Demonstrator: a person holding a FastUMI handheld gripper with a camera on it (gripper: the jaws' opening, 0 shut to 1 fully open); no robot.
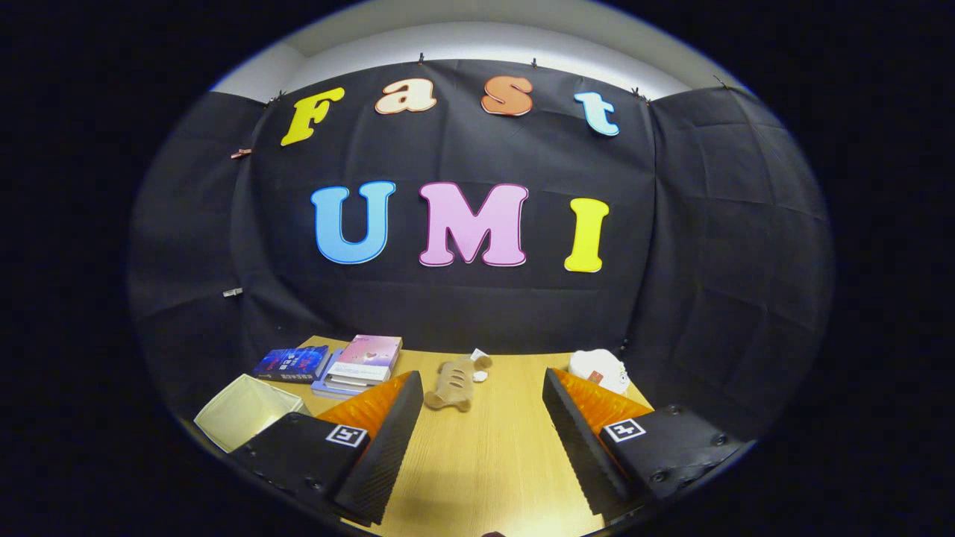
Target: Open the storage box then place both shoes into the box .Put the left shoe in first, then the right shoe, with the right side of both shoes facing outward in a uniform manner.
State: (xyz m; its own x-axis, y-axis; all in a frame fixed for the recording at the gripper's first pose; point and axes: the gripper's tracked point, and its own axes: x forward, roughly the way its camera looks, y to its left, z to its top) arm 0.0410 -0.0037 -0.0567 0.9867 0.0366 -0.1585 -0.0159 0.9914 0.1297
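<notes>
One light wooden table point(485, 462) spans the scene, running from the near side to the black cloth wall at the far side. The gripper point(481, 418) hangs over its near part with its two fingers spread wide apart and nothing between them, only bare tabletop. On the near left, just beside the left finger, stands one pale cream open-topped fabric storage box point(242, 414). Behind it at the far left lie three books: one dark blue book point(291, 363) and a stack of two, a pink-covered book point(367, 356) on top. One tan plush toy point(453, 382) lies beyond the fingers at the centre. One white rounded soft object point(599, 369) sits far right, beyond the right finger.
</notes>
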